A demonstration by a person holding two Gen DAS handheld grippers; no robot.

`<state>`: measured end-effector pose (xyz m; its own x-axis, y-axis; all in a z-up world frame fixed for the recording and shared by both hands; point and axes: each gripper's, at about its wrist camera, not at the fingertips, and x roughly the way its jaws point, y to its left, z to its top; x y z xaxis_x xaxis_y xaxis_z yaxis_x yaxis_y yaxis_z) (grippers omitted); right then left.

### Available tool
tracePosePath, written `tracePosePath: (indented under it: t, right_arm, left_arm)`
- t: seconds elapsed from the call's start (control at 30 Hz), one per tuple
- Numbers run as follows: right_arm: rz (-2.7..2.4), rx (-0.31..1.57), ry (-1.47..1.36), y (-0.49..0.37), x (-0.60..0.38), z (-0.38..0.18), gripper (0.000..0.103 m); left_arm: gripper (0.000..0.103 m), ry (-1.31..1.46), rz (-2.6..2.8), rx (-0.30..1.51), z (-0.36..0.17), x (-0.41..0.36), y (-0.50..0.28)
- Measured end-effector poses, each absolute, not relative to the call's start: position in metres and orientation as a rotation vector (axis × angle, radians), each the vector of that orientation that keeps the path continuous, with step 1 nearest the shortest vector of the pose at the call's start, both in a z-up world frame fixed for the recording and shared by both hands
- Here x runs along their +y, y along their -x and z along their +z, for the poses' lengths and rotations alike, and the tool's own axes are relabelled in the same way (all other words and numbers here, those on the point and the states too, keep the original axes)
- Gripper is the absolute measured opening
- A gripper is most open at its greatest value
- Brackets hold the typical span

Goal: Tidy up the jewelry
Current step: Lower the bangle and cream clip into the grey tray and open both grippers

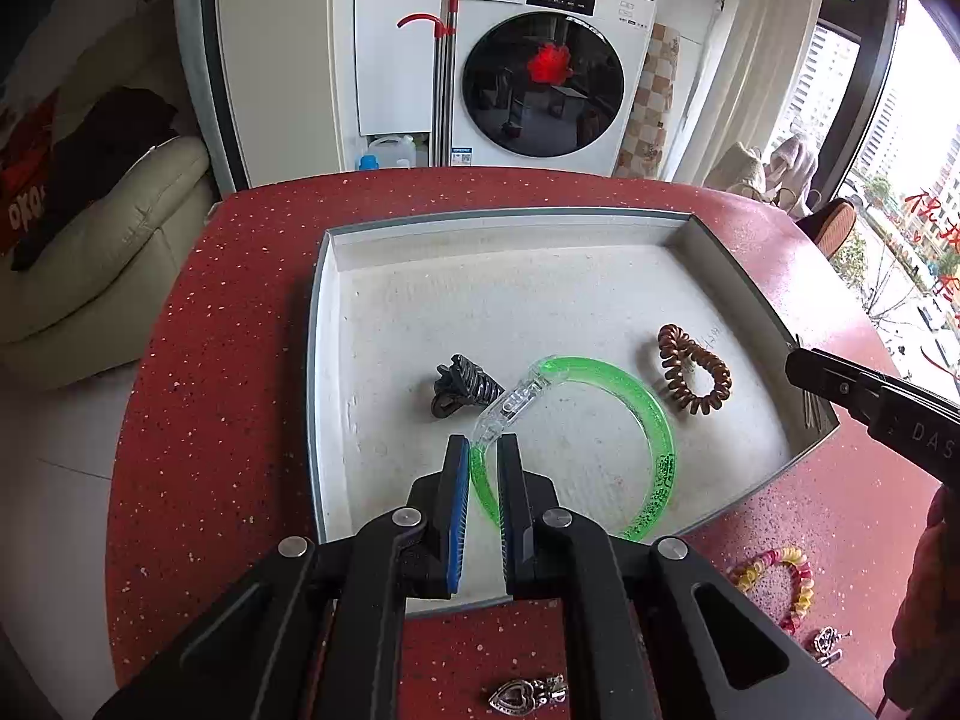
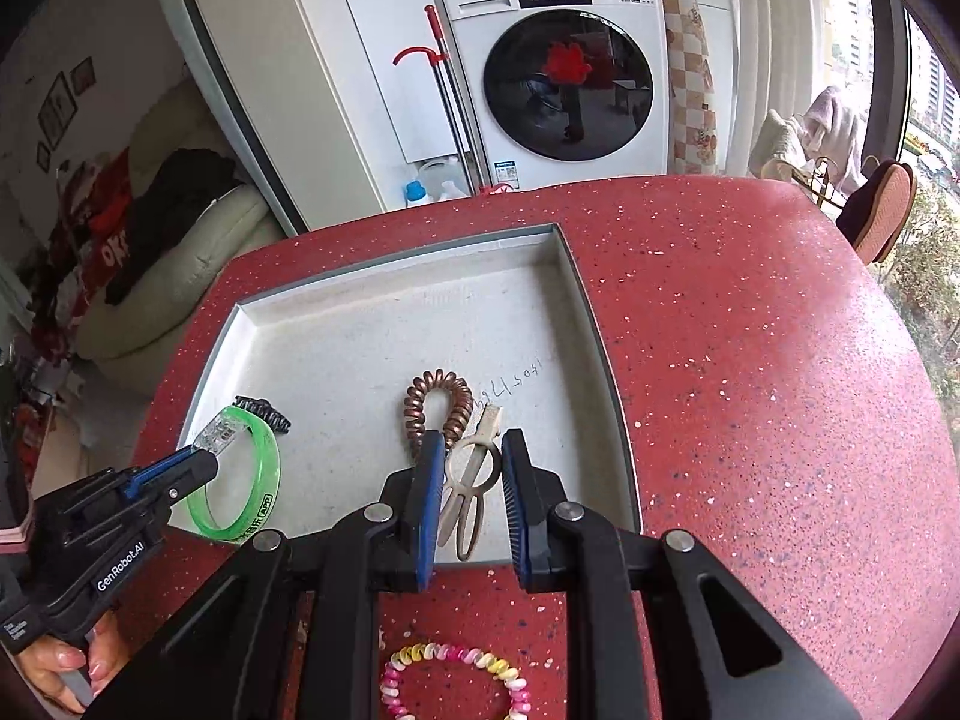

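Observation:
A grey tray point(image 1: 324, 324) sits on the red table. My left gripper point(image 1: 483, 444) is shut on a green bracelet point(image 1: 657, 420) with a clear clasp, inside the tray; it also shows in the right wrist view point(image 2: 264, 480). A black hair claw point(image 1: 465, 387) and a brown coil hair tie point(image 1: 696, 369) lie in the tray. My right gripper point(image 2: 474, 441) is open over the tray's near edge point(image 2: 606, 372), its fingers on either side of a beige hair clip point(image 2: 471, 480) lying in the tray. The coil tie point(image 2: 438, 408) lies just beyond it.
On the red table in front of the tray lie a pink-and-yellow coil bracelet point(image 2: 456, 678), a silver heart pendant point(image 1: 522, 693) and another silver charm point(image 1: 831, 645). A washing machine point(image 1: 540, 78) and a sofa point(image 1: 90, 264) stand beyond the table.

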<state>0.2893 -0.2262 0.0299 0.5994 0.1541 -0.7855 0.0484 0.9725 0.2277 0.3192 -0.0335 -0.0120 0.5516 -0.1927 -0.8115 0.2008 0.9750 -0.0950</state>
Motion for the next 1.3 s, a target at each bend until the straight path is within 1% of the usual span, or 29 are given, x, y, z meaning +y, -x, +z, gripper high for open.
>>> tracePosePath:
  t: [0.33,0.63,0.67,0.8,0.87,0.97,1.03,1.1,1.2,1.3]
  right_arm:
    - [0.0,1.004,-0.252,-0.319,-0.24,-0.013,0.021]
    - [-0.022,0.993,-0.11,-0.319,-0.224,-0.015,0.022]
    - [-0.022,0.995,-0.103,-0.319,-0.223,-0.015,0.023]
    - [0.005,1.009,-0.128,-0.322,-0.219,-0.013,0.046]
    - [0.003,1.01,-0.121,-0.322,-0.217,-0.013,0.05]
    - [0.014,1.009,-0.133,-0.319,-0.216,-0.013,0.051]
    - [0.028,1.005,-0.158,-0.317,-0.217,-0.011,0.055]
    - [0.043,0.987,-0.176,-0.313,-0.218,-0.006,0.065]
    - [0.067,0.945,-0.214,-0.305,-0.22,0.005,0.074]
    - [0.081,0.902,-0.263,-0.295,-0.224,0.018,0.076]
  left_arm:
    - [0.028,-0.089,-0.205,0.989,-0.036,-0.045,-0.334]
    - [0.028,-0.166,-0.177,0.961,-0.042,-0.049,-0.345]
    - [0.028,-0.172,-0.174,0.956,-0.042,-0.049,-0.347]
    - [0.028,-0.157,-0.164,0.95,-0.041,-0.048,-0.347]
    - [0.028,-0.155,-0.158,0.937,-0.038,-0.047,-0.345]
    - [0.028,-0.156,-0.149,0.919,-0.034,-0.047,-0.344]
    - [0.028,-0.156,-0.143,0.91,-0.032,-0.047,-0.344]
    - [0.028,-0.148,-0.146,0.908,-0.031,-0.046,-0.344]
    - [0.028,-0.139,-0.15,0.905,-0.03,-0.046,-0.342]
    - [0.028,-0.132,-0.161,0.9,-0.027,-0.048,-0.339]
